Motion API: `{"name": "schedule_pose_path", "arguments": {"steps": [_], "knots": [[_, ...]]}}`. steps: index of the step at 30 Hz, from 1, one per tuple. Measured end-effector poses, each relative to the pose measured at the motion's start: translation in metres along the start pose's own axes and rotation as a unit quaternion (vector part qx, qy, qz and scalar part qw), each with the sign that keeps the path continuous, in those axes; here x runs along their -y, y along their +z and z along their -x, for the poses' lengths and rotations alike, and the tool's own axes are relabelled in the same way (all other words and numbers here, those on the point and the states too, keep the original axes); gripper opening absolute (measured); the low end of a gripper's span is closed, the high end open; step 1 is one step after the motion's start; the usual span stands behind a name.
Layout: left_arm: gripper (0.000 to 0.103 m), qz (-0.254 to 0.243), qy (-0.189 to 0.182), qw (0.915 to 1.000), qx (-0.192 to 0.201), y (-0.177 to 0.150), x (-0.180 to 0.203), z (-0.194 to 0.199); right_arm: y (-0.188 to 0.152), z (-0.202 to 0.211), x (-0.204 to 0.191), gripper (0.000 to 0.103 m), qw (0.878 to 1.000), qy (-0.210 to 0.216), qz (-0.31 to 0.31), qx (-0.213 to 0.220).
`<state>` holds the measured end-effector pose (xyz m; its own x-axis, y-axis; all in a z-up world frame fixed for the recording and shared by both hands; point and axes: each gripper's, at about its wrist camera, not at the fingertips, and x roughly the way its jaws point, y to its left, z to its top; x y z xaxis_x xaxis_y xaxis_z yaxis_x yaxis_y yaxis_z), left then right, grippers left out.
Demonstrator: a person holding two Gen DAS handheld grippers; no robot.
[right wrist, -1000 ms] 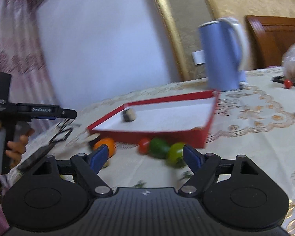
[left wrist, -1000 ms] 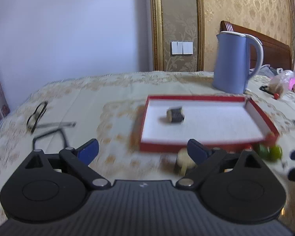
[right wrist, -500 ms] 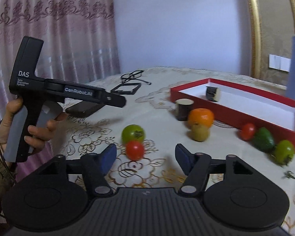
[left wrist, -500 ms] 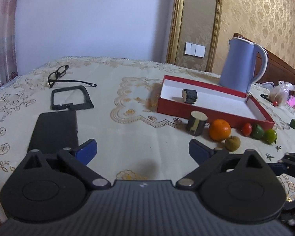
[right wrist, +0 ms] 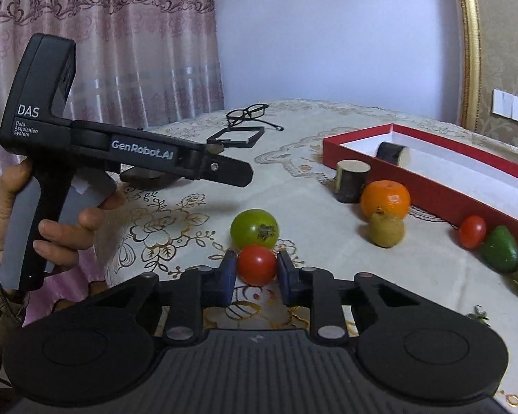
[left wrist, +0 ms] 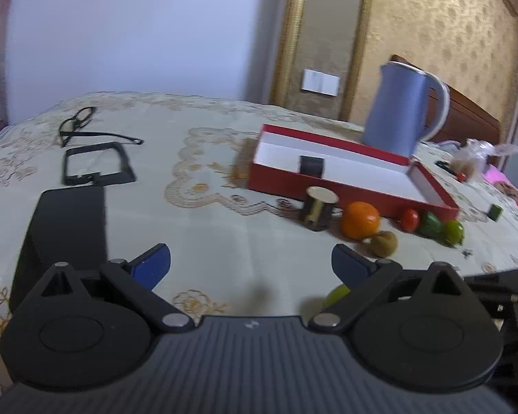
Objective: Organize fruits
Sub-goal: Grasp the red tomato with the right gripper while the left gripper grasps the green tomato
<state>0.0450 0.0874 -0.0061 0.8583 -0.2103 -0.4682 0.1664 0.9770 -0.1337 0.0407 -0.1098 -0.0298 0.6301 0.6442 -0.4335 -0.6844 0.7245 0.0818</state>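
Observation:
My right gripper is closing, and its blue pads press both sides of a small red tomato on the tablecloth. A green tomato sits just beyond it. My left gripper hangs open over bare cloth, seen side-on in the right wrist view in a hand. A red tray holds one dark cylinder. Along the tray's near wall lie another cylinder, an orange, a brown fruit, a red tomato and two green fruits.
A blue kettle stands behind the tray. Glasses, a black frame and a flat black slab lie at the left. Small items and a plastic bag are at the far right.
The right gripper's jaws have come together on the small red tomato that lay between them half a second ago. Both views swung left early on, then held; the left gripper stays open.

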Motion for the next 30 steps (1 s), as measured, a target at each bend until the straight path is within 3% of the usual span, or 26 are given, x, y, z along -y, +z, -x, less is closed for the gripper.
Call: {"name": "schedule_pose_path", "arguments": {"steps": [7, 14, 20, 22, 25, 30], "knots": [[0.103, -0.085, -0.062, 0.9944, 0.005, -0.010, 0.032, 0.008, -0.009, 0.034, 0.025, 0.024, 0.999, -0.035, -0.025, 0.023], [0.102, -0.131, -0.088, 0.9874, 0.005, -0.023, 0.055, 0.012, -0.022, 0.054, 0.051, 0.024, 0.996, -0.052, -0.070, 0.033], [0.076, -0.151, -0.094, 0.9838, -0.019, -0.029, 0.070, 0.002, -0.025, 0.054, 0.056, 0.024, 0.994, -0.061, -0.077, 0.037], [0.053, -0.148, -0.096, 0.9836, -0.037, -0.031, 0.071, -0.005, -0.025, 0.055, 0.055, 0.024, 0.995, -0.062, -0.074, 0.038], [0.036, -0.144, -0.084, 0.9850, -0.045, -0.033, 0.071, -0.010, -0.025, 0.057, 0.055, 0.024, 0.994, -0.065, -0.074, 0.041], [0.034, -0.127, -0.087, 0.9870, -0.046, -0.031, 0.066, -0.009, -0.027, 0.060, 0.057, 0.024, 0.994, -0.069, -0.077, 0.042]]}}
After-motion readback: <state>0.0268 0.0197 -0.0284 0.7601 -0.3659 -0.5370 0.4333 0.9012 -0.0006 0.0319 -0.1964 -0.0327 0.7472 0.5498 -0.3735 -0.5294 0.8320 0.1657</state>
